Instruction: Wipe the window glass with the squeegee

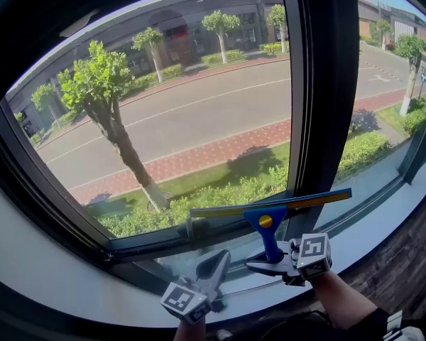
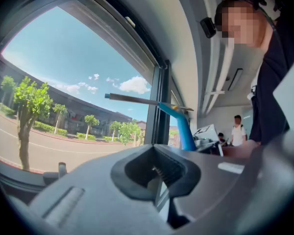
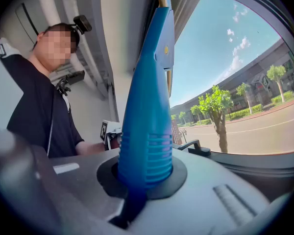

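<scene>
Window-cleaning scene, seen from the head and from both grippers. The right gripper is clamped on the blue handle of the squeegee. Its own view shows the jaws closed round the ribbed lower end of that handle, which stands upright out of the gripper. The squeegee's long blade lies nearly level, its right end slightly higher. It sits low against the window glass, just above the bottom frame rail, and crosses in front of the dark vertical mullion. Whether the blade edge actually touches the pane cannot be settled from these angles. The left gripper hangs just left of the right one, over the white sill. Its jaws are drawn together with nothing between them, and it stays apart from the squeegee.
</scene>
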Tool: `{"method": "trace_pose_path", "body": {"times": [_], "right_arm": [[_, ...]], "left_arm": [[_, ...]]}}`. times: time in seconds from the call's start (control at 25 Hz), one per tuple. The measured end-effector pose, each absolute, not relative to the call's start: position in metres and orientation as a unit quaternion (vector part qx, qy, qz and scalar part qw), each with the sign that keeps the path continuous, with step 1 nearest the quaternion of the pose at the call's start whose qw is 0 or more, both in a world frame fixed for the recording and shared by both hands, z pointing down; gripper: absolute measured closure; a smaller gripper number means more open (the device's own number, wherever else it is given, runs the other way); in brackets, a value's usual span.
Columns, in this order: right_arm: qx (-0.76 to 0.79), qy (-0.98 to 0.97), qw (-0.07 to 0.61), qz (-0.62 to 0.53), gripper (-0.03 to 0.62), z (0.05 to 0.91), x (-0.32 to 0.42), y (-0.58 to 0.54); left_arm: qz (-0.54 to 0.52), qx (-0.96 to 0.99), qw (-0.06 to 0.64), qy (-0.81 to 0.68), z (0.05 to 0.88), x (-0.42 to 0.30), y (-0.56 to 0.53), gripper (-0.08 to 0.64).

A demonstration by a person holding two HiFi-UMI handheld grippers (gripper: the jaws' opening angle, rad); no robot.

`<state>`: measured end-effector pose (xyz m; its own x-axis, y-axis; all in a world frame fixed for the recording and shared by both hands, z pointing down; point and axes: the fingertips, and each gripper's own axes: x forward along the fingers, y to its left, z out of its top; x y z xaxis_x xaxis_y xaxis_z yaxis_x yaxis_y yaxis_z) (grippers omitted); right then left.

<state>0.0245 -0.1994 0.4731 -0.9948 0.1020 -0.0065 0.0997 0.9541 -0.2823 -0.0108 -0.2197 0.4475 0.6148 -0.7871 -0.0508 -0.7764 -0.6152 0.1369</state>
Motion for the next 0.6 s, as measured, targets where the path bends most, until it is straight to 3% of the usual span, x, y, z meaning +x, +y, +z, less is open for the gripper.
{"method": "trace_pose_path", "body": {"times": [0.6], "right_arm": [[-0.068,-0.986,-0.001,0.151,0.588,0.4743,0.024,-0.2065]], "left_arm": [[-0.046,0.897,0.049,-0.437,0.4504,-0.0097,-0.2221,0.558]]}}
